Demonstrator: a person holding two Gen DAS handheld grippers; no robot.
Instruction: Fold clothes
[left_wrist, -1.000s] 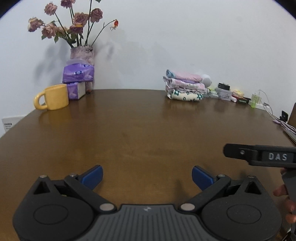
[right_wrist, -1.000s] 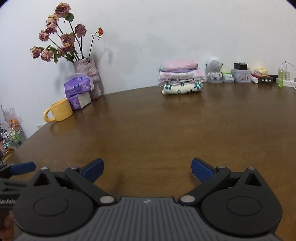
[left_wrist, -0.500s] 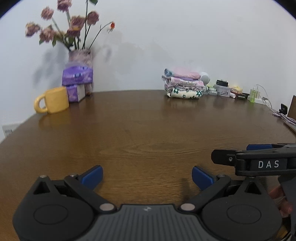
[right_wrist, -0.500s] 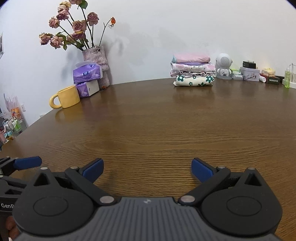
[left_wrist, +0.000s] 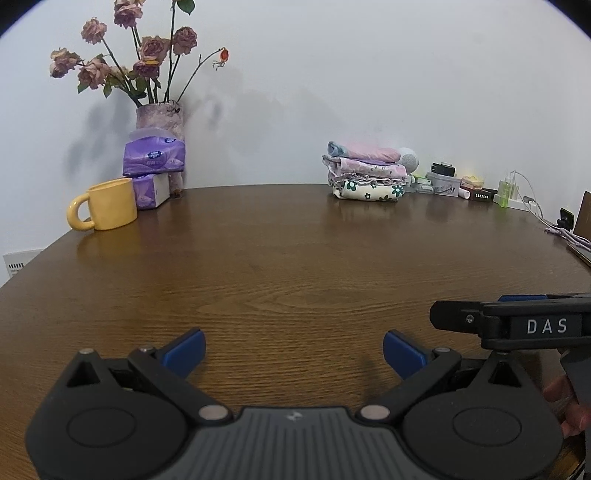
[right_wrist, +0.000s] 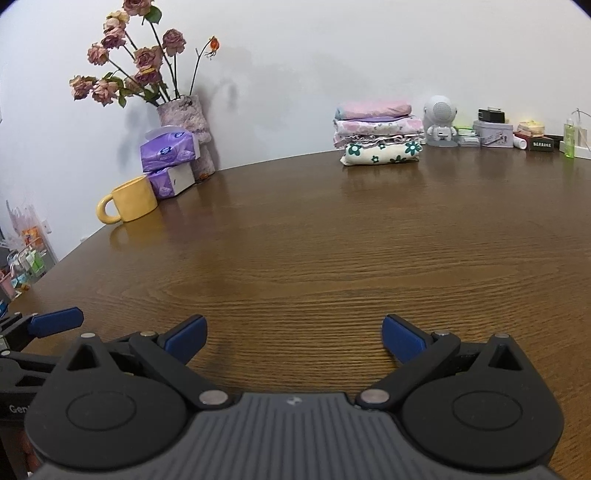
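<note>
A stack of folded clothes, pink on top and white with green flowers at the bottom, sits at the far side of the brown wooden table near the wall. My left gripper hovers open over the near table edge, nothing between its blue fingertips. My right gripper is open too, beside it and empty. In the left wrist view the right gripper's body shows at the right edge, with a person's fingers on it. The left gripper's fingertip shows in the right wrist view.
A yellow mug, purple tissue packs and a vase of dried roses stand at the back left. A white robot figure, small boxes, a green bottle and cables line the back right.
Both grippers stayed open and empty. The views shifted slightly; the right gripper's body has moved leftward and lower in the left wrist view.
</note>
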